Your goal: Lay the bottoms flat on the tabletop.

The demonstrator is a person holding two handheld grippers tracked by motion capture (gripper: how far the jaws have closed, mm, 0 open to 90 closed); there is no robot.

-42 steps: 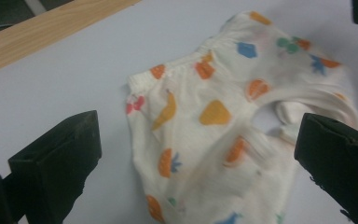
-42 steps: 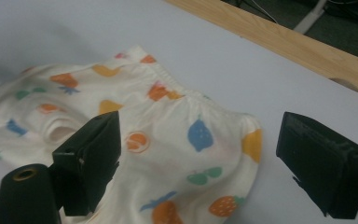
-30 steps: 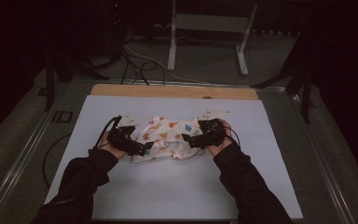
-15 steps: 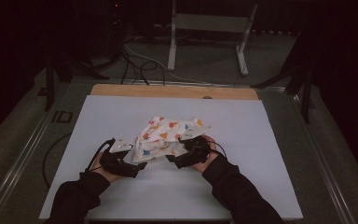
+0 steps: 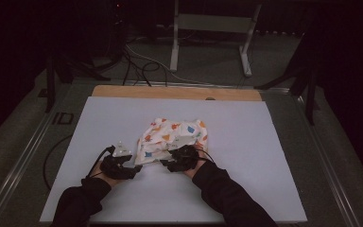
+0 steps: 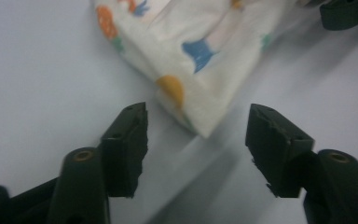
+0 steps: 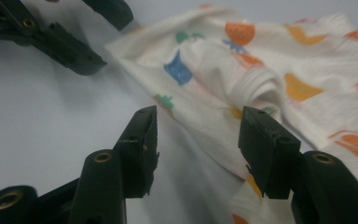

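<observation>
This looks like a lab or a recording bench rather than a home. A plain white board [image 5: 264, 156] covers a wooden tabletop [image 5: 175, 92] set inside a metal-railed frame [image 5: 16, 170], under a light that falls on the table alone while the room around it is dark. Loose cables [image 5: 142, 64] run over the grey floor behind, past a pale metal stand [image 5: 212, 28] and, probably, dark tripod legs [image 5: 307, 80], though the gloom hides much.

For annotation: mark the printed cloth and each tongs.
printed cloth [image 5: 170, 137], high view, middle of fabric
left tongs [image 6: 196, 149], left gripper view, between tips
right tongs [image 7: 198, 144], right gripper view, between tips
</observation>
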